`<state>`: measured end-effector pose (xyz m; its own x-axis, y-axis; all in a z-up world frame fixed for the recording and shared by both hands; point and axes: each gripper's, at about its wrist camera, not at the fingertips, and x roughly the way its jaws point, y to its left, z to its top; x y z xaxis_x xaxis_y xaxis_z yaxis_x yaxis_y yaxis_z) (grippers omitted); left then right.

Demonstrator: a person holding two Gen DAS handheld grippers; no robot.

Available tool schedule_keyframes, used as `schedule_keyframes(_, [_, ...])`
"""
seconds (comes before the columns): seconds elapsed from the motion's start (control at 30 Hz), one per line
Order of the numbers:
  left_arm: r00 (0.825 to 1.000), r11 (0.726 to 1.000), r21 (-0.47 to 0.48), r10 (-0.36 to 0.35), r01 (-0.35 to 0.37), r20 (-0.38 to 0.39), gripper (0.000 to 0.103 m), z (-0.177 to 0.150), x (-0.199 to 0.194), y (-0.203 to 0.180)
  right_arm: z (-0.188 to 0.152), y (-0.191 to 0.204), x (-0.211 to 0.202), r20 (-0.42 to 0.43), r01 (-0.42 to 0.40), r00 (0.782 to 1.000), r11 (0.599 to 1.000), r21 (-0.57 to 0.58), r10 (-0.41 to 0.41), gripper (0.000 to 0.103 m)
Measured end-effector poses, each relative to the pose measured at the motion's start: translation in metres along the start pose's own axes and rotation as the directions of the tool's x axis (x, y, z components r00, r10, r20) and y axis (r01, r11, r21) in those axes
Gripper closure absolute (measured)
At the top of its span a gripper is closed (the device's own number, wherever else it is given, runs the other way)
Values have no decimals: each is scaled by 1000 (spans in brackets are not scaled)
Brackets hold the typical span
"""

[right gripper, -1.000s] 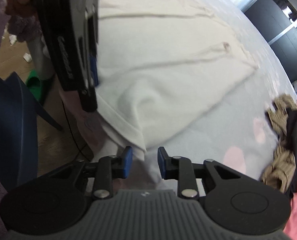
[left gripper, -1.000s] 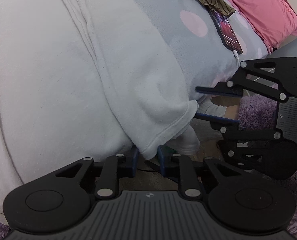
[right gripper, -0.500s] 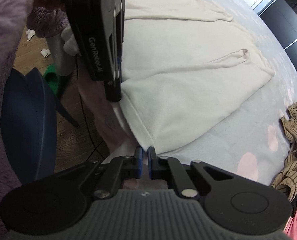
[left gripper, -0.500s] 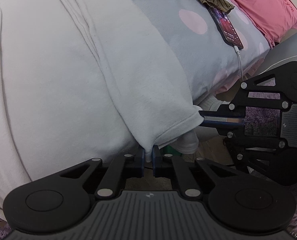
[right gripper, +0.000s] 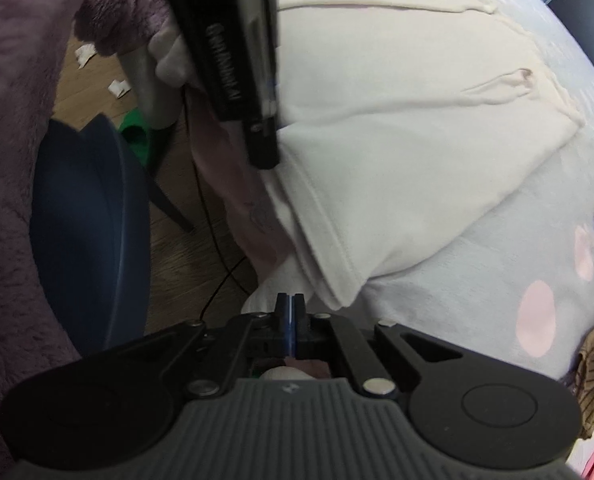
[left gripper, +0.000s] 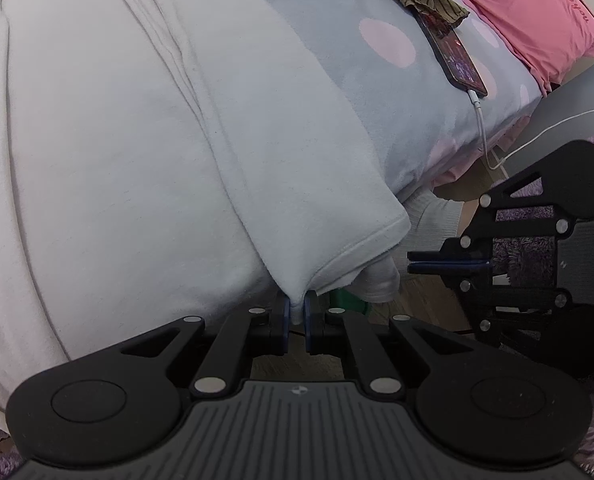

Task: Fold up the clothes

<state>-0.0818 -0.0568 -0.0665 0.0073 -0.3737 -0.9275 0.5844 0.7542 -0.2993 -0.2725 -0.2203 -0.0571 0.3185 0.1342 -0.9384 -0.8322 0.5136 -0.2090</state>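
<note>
left gripper [left gripper: 295, 312] pinched the hem corner of the cream garment [left gripper: 137, 160] spread over the bed's [left gripper: 329, 92] edge; right gripper [right gripper: 291, 312] fully closed, holding nothing, just beside the hem.

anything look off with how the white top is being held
Yes: the right tongs are shut on nothing, and the hem corner of the white top lies just beside them, ungripped. Only the left tongs pinch the hem.
</note>
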Motion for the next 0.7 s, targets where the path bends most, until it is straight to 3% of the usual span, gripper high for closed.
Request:
schedule_keyframes(0.17, [1000,1000,-16,-7,7,-7,98,-2,-2,2,1,-13,-15,57,2,998,996,84,-7,98])
schedule_keyframes(0.3, [1000,1000,-31,1,-2,-26,98,-6,-4,2,2,-30,-26,81,42,995,983,180,-57,96])
schedule_keyframes(0.4, [1000,998,-60,2,-3,-13,98,-11,-13,8,5,-42,-35,101,76,989,964,255,-105,85])
schedule_keyframes(0.57, [999,990,-144,12,-4,52,94,-21,-38,24,25,-63,-44,150,81,978,930,358,-143,81])
schedule_keyframes(0.63, [995,982,-189,27,-8,96,88,-25,-51,30,28,-79,-35,170,76,974,919,387,-152,71])
schedule_keyframes(0.7, [988,969,-245,60,-23,145,84,-30,-66,40,41,-87,-28,193,60,970,912,406,-150,68])
